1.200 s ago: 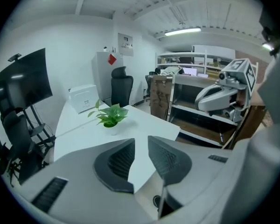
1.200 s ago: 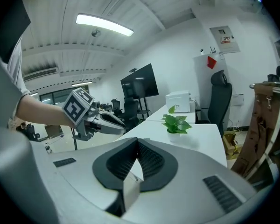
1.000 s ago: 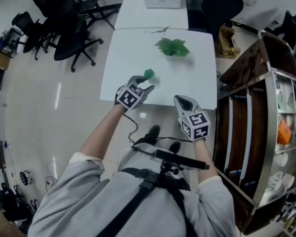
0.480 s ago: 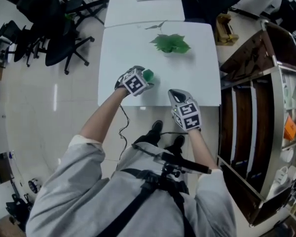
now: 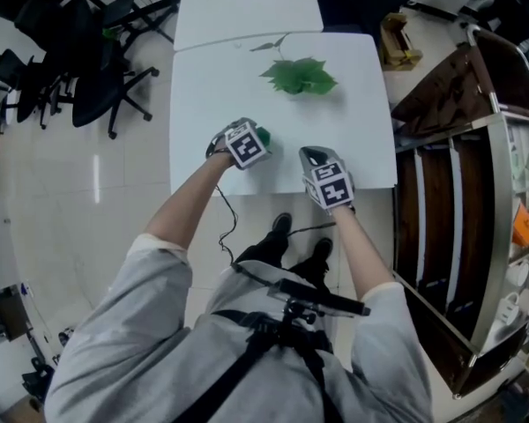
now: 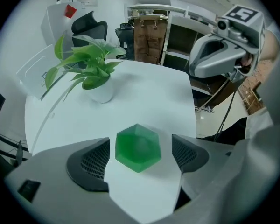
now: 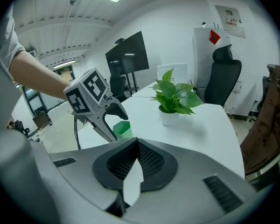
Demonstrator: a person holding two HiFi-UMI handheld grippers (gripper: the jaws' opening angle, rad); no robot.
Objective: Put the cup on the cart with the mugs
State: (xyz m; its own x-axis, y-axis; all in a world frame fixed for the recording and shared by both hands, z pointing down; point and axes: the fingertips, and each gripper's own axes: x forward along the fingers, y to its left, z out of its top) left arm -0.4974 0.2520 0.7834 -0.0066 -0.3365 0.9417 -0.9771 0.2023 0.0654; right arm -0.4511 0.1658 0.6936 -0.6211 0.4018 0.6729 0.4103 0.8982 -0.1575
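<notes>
White table (image 5: pixel 335 104) below left gripper (image 5: pixel 256 139): jaws just opening, spread, green cup (image 6: pixel 137 147) between, untouched. Centre, pinch flat sides. Right gripper (image 7: pixel 136 148) pressed together.

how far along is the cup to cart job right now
Done: nothing yet; the green cup stands on the white table. In hand: the left gripper is down around the cup, its jaws just opened wide, one on each side, pads not touching it. Left: close on the cup, lift it and carry it to the cart at the right of the head view.
</notes>
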